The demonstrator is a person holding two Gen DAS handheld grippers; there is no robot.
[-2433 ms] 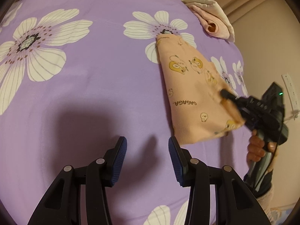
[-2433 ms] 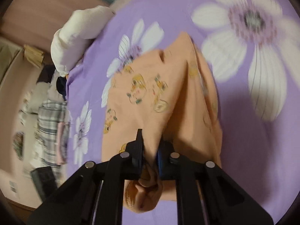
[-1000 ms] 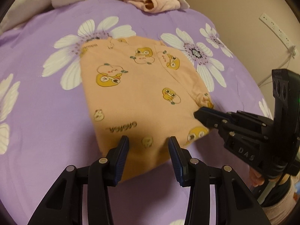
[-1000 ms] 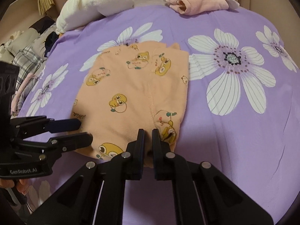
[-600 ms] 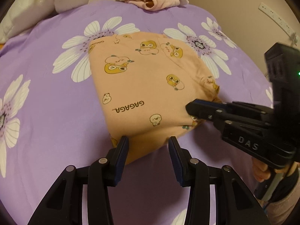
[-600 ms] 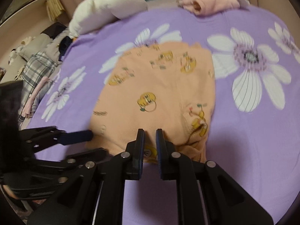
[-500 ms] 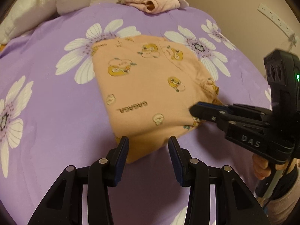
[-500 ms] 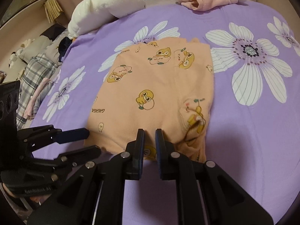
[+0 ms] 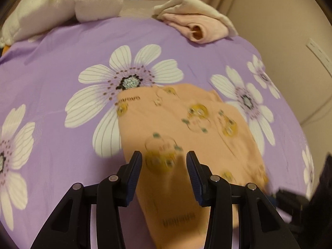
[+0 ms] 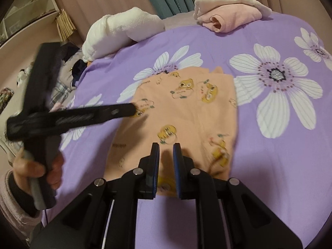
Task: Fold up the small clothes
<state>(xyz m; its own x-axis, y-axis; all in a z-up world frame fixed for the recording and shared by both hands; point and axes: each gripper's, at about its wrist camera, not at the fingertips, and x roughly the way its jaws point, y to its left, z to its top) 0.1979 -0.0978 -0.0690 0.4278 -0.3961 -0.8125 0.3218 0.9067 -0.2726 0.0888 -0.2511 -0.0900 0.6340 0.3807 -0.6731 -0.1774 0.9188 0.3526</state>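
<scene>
The peach garment (image 10: 182,122) lies flat mid-bed, bare purple sheet (image 10: 280,166) around every edge. Left gripper (image 9: 164,166) hangs spread above its near-left part; right gripper (image 10: 166,157), fingers narrowly parted and holding nothing, is at its near hem.

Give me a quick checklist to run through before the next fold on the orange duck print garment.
1. Orange garment lies flat on the purple bedspread: ok, though its near right corner looks bunched.
2. Left hand-held gripper open: ok, wide open above the garment.
3. Right hand-held gripper free of cloth: ok, narrow gap between the fingers, nothing pinched.
4. Left hand-held gripper touching the fabric: cannot tell, the view is blurred.
5. Folded pink clothes out of the way: ok, at the far edge of the bed.
6. White pillow clear of the garment: ok.
</scene>
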